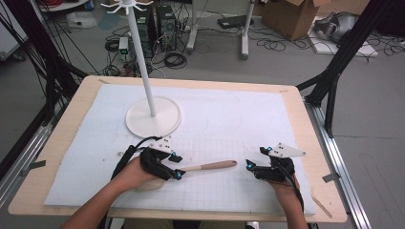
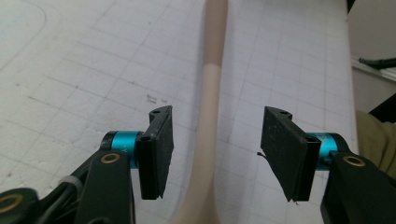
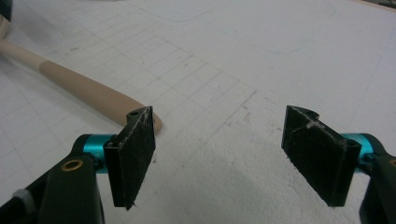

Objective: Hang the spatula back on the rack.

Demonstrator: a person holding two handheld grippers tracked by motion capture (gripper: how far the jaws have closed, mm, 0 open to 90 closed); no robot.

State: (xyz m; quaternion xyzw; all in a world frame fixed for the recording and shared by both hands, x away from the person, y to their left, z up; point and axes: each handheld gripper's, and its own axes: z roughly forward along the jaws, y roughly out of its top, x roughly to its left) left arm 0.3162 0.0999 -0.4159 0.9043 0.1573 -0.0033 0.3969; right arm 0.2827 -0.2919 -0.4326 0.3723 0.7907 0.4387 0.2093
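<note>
A beige wooden spoon (image 1: 210, 166) lies on the white gridded mat, its handle pointing right and its bowl end near the person's left hand. My left gripper (image 1: 175, 164) straddles the handle close to the bowl. In the left gripper view the handle (image 2: 212, 84) runs up between the two pads, with a gap on each side, so my left gripper (image 2: 217, 149) is open around it. My right gripper (image 1: 258, 157) rests to the right of the handle's tip. It stands open (image 3: 219, 154) with nothing between its jaws, and the spoon's tip (image 3: 88, 86) lies just beyond its left pad.
A white stand (image 1: 153, 117) with a round base and a tall pole rises at the mat's back left, with hooks at its top. The white mat (image 1: 239, 109) covers most of the wooden table (image 1: 305, 124). Cables and a cardboard box lie on the floor beyond.
</note>
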